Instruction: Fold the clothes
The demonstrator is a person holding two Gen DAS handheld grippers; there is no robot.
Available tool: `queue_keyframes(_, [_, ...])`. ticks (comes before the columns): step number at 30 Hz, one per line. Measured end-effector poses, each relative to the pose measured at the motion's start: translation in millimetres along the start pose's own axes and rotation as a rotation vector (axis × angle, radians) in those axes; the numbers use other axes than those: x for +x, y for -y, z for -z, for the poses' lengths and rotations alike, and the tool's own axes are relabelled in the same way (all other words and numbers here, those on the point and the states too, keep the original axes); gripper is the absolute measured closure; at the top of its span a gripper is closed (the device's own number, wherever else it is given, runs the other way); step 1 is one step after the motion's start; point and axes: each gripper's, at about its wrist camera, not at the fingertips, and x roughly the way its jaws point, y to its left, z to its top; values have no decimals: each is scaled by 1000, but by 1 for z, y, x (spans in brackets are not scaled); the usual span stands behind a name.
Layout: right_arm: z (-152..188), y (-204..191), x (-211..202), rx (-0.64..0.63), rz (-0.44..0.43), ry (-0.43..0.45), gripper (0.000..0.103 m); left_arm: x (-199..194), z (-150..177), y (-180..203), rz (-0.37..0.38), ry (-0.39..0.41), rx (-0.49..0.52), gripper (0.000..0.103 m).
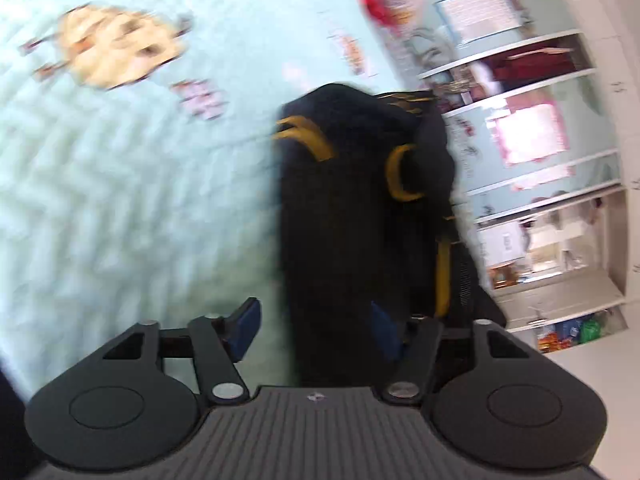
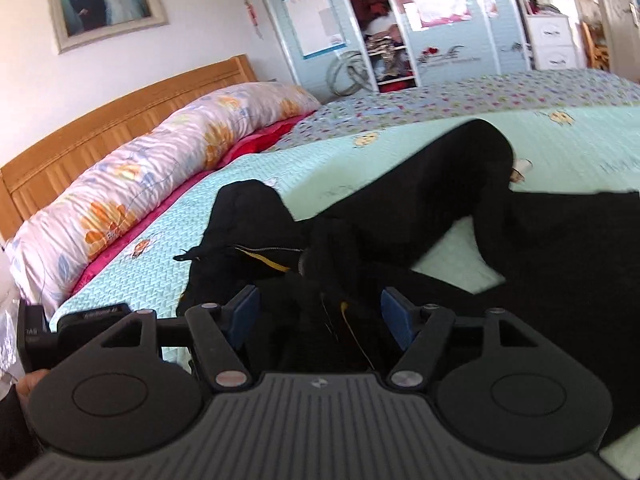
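Observation:
A black garment with yellow trim (image 2: 420,216) lies crumpled on the light green quilted bedspread (image 2: 240,168). In the right wrist view my right gripper (image 2: 320,316) is open, its blue pads (image 2: 244,312) wide apart on either side of the garment's zippered part. In the blurred left wrist view the same black garment (image 1: 352,208) stands bunched up in front of my left gripper (image 1: 316,328). The left gripper's jaws are open; the right blue pad (image 1: 384,332) touches the cloth and the left pad is off it.
A long floral pillow (image 2: 140,184) lies along the wooden headboard (image 2: 100,124) at the left. A flowered sheet (image 2: 460,92) covers the far part of the bed. Wardrobe doors (image 2: 440,20) and shelves (image 1: 532,152) stand beyond the bed.

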Motion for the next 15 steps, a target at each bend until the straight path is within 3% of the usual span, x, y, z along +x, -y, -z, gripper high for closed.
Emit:
queue_keyframes(2, [8,15,-4,83,14,-19,31,3,4,-7,17,-11,-21,38])
queue_keyframes(5, [24,45,5,317,-56,-131,30,11,4,-5,48,-34,-44,35])
queue_keyframes(10, [51,62,43,499,-116,-271,28,19,7,-8,84,-62,-97,35])
queue_keyframes(11, [55,65,50,532,-129,-297,39,18,9,-9,90,-69,-111,35])
queue_keyframes(12, [54,64,54,557,-157,-311,70,17,10,-11,98,-77,-127,35])
queue_keyframes(13, [49,60,55,582,-211,-308,78,15,13,-14,107,-87,-145,35])
queue_keyframes(14, [39,54,50,601,-273,-279,99,13,16,-16,116,-98,-163,35])
queue_keyframes(15, [26,46,43,614,-345,-238,99,10,19,-19,126,-109,-182,35])
